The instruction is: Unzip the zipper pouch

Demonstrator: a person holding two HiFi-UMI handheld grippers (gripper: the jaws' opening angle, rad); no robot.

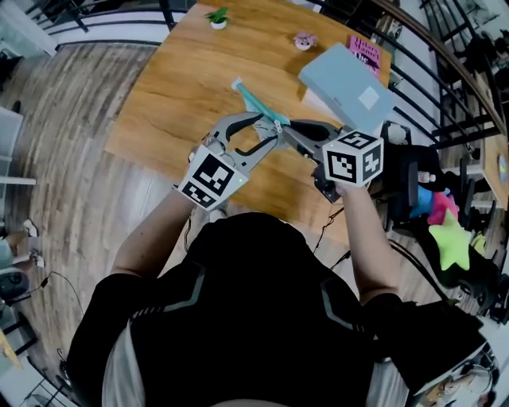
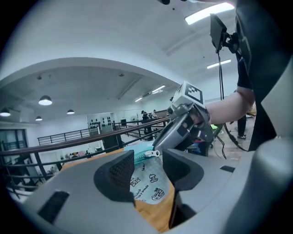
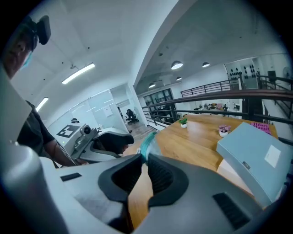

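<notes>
A teal zipper pouch (image 1: 258,102) with small cartoon prints hangs in the air above the wooden table (image 1: 183,87). My right gripper (image 1: 285,127) comes in from the right and is shut on the pouch's edge (image 3: 147,145). My left gripper (image 1: 262,131) faces it from the left, open. In the left gripper view the pouch (image 2: 149,180) and its white zipper pull (image 2: 152,154) lie between the left gripper's (image 2: 149,157) jaws, and the pads stand clear of them. The lower part of the pouch is hidden behind the jaws.
On the table's right side lies a light blue box (image 1: 350,83) with a pink book (image 1: 366,52) behind it. A small potted plant (image 1: 217,17) and a pink pot (image 1: 305,40) stand at the far edge. A dark railing runs along the right, with a green star toy (image 1: 449,242) below it.
</notes>
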